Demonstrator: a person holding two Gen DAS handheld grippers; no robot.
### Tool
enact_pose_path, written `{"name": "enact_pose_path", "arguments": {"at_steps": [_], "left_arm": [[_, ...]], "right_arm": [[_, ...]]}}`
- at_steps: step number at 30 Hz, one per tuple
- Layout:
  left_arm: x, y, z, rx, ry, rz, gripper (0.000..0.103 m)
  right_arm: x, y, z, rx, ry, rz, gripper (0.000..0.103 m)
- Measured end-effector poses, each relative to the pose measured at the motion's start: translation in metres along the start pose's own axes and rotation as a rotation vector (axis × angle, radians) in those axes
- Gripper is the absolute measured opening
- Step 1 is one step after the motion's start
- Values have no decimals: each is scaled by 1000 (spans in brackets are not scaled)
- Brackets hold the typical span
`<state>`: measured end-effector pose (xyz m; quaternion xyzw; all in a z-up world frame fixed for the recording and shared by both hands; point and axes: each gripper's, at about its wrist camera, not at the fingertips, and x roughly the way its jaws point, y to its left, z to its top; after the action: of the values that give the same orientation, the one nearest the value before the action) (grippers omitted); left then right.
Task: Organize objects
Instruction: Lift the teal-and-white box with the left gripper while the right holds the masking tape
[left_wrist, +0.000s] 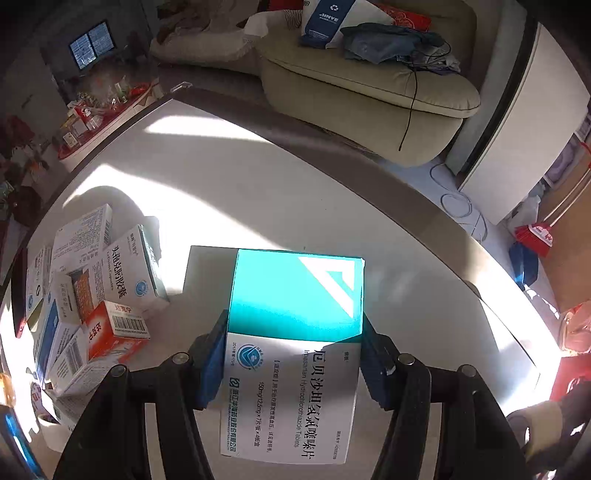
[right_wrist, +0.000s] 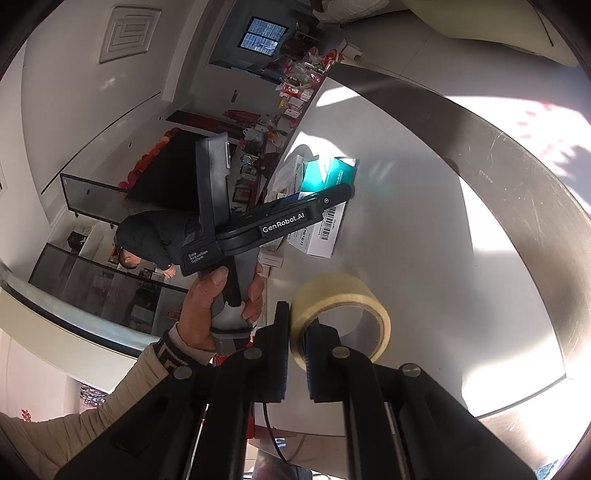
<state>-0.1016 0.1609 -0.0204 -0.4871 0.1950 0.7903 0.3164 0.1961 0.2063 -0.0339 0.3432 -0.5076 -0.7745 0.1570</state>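
Over the table (left_wrist: 258, 192), left gripper (left_wrist: 295, 354) clasps half-shadowed teal box (left_wrist: 295, 295); right gripper (right_wrist: 295, 354) pinches tape roll (right_wrist: 340, 306).

Held medicine box (left_wrist: 295, 325): teal upper half, white triangle mark, white lower half, black print. Tape roll (right_wrist: 341, 314): pale yellow. Small box (left_wrist: 114, 328): orange-red, white.

On the teal-and-white medicine box (left_wrist: 291, 354) we read "Irbesartan Hydrochlorothiazide Tablets", the Chinese name 厄贝沙坦氢氯噻嗪片 and "150mg/12.5mg × 7片/板 × 4板/盒". On a white box in the pile (left_wrist: 127, 271) we read "Cefixime Capsules" beside large Chinese characters. On the orange-and-white box (left_wrist: 118, 328) we note a barcode and red Chinese characters, digits too small to read. On the white bag on the sofa (left_wrist: 327, 18) we read "SINYE" under a recycling sign. On the left gripper's body (right_wrist: 258, 229), seen from the right wrist, we read "GenRobot.AI" and "Data Acquisition System". A white box (right_wrist: 325, 236) beneath it bears a barcode, digits illegible.
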Motion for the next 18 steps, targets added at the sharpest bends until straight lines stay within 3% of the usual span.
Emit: {"name": "enact_pose_path", "arguments": {"at_steps": [6,11,18], "left_arm": [[-93,1,-47,-165,-194,-67,67],[-158,12,-111,-307,-301,-48,67],[-225,61,-203,-537,-432,16,67]], "right_arm": [[1,-8,-7,51,10,15,8],[21,0,-23,88,74,82,8],[62,30,-61,88,201,104,8]]}}
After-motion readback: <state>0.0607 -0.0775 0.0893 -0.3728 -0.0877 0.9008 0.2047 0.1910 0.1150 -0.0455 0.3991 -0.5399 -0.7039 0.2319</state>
